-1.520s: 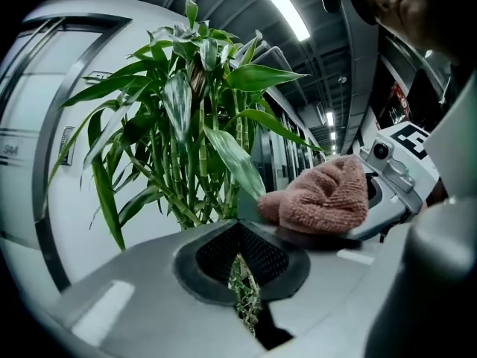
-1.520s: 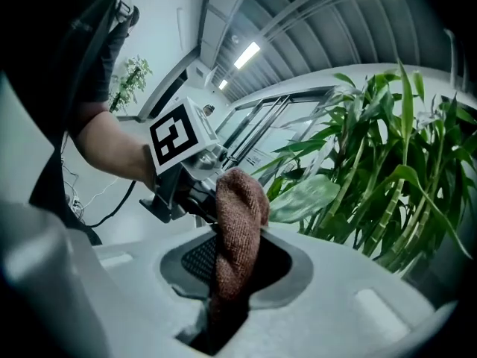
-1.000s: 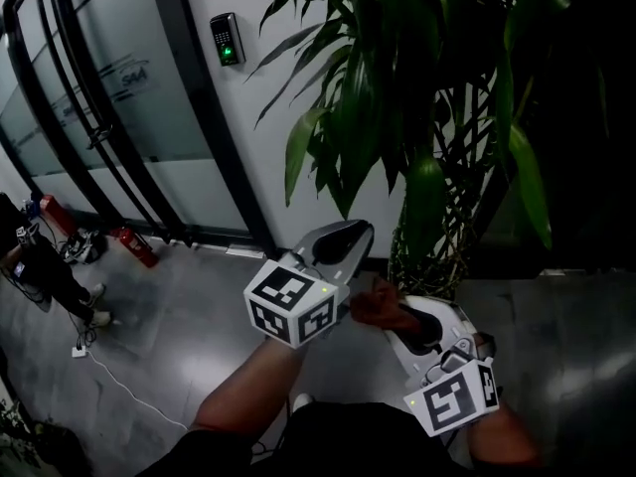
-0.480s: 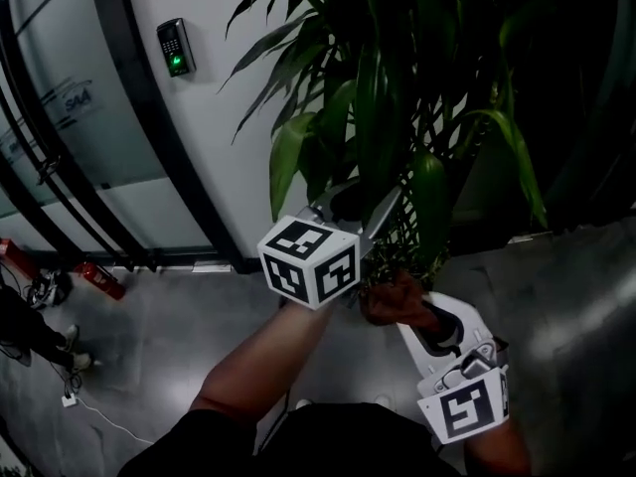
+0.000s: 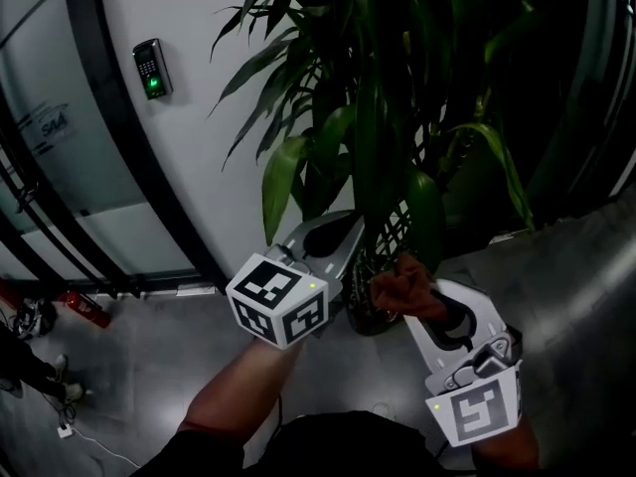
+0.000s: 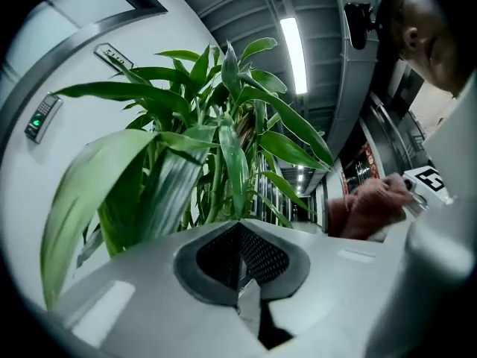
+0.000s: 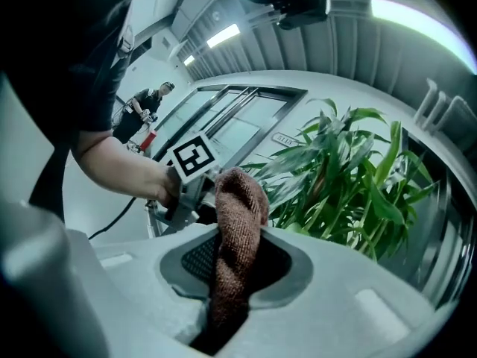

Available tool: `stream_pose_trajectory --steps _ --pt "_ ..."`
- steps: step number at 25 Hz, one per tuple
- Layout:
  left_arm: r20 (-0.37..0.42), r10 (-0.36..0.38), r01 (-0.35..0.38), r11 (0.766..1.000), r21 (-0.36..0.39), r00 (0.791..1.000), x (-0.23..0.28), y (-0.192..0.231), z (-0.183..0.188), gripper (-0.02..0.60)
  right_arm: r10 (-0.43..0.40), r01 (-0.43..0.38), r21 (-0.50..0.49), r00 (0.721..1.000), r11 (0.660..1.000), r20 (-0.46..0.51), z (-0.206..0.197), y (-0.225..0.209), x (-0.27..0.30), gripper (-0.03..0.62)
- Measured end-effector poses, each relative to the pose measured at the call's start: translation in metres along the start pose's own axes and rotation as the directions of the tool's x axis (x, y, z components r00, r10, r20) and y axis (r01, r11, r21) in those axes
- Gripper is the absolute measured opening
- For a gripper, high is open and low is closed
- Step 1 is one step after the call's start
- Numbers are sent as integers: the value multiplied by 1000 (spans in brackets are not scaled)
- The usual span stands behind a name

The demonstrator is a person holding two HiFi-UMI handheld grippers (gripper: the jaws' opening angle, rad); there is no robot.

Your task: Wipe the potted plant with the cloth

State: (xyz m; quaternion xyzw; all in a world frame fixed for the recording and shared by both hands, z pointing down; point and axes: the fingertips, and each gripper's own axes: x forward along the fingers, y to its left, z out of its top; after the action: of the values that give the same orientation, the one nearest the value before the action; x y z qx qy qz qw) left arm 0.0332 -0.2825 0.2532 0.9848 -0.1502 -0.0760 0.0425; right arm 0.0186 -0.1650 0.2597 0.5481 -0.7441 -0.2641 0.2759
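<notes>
Firmly in right claw, brown cloth (near plant)

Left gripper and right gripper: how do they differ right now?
The left gripper has just been closing its jaws, which now meet with nothing between them; the right gripper has its jaws clamped on the brown cloth. In the head view the left gripper sits higher, its tip by the lower leaves of the potted plant; the right gripper is lower and to its right. Both are white, carry a marker cube and point toward the plant.
</notes>
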Motion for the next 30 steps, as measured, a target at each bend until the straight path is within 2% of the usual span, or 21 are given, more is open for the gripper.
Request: stream_pose_trajectory --steps 2,4,8,11,16,19,24,30 --pt "-13 0 0 1000 15 1000 -10 6 1 17 -35 35 13 999 999 11 5 -20 7 66" --pt "-19 5 -4 1000 20 1000 -20 11 1 17 -71 71 7 997 997 -23 2 -36 19 66" --pt "-17 3 -3 999 32 1000 -32 16 8 17 -141 127 -135 985 983 -98 0 -57 57 66" --pt "-13 -7 8 999 46 1000 -35 16 15 17 -175 152 -232 981 961 -80 14 -62 81 66" --pt "-29 -27 29 998 49 999 -37 13 13 17 -229 226 -197 973 954 7 55 -86 93 66" --pt "-17 -34 35 998 54 999 -37 12 19 17 -273 271 -186 962 944 18 74 -108 104 66" --pt "-19 -39 41 995 91 999 -35 7 24 17 -358 359 -218 933 908 43 102 -137 108 66" --pt "-26 -18 22 990 140 999 -33 6 24 17 -366 365 -277 929 889 50 120 -132 90 66"
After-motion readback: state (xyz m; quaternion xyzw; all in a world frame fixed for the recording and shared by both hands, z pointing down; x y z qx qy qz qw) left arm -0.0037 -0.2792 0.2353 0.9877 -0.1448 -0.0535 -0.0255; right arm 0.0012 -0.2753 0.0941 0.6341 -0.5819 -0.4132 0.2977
